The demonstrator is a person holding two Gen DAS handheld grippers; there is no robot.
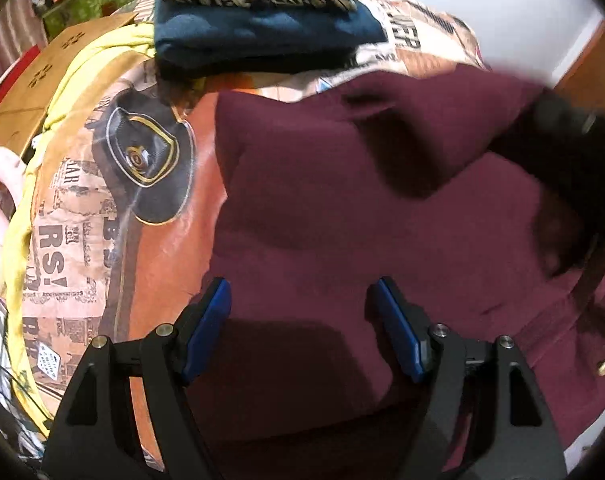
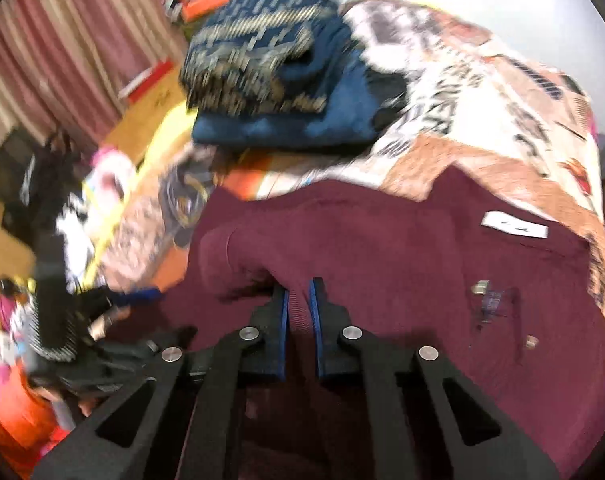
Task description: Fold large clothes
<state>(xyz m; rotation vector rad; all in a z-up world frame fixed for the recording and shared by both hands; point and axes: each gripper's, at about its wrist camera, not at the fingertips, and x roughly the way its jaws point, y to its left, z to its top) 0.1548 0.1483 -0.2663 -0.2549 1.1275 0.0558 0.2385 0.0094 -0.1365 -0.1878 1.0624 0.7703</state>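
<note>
A large maroon garment [image 1: 334, 208] lies spread on a bed with a printed orange and beige cover [image 1: 74, 240]. My left gripper [image 1: 298, 292] is open and empty just above the garment's near left part. In the right wrist view my right gripper [image 2: 298, 292] is shut on a ribbed fold of the maroon garment [image 2: 402, 264] and holds it lifted. The garment shows a white label [image 2: 514, 226] and a small chest patch [image 2: 492, 300]. The right gripper also shows as a dark blurred shape at the right edge of the left wrist view [image 1: 570, 152].
A stack of folded dark blue clothes [image 1: 262, 36], topped by a navy and gold patterned piece [image 2: 258, 64], sits at the far side of the bed. A yellow cloth [image 1: 82, 64] lies along the bed's left edge. Cardboard boxes [image 1: 34, 84] and clutter stand beyond it.
</note>
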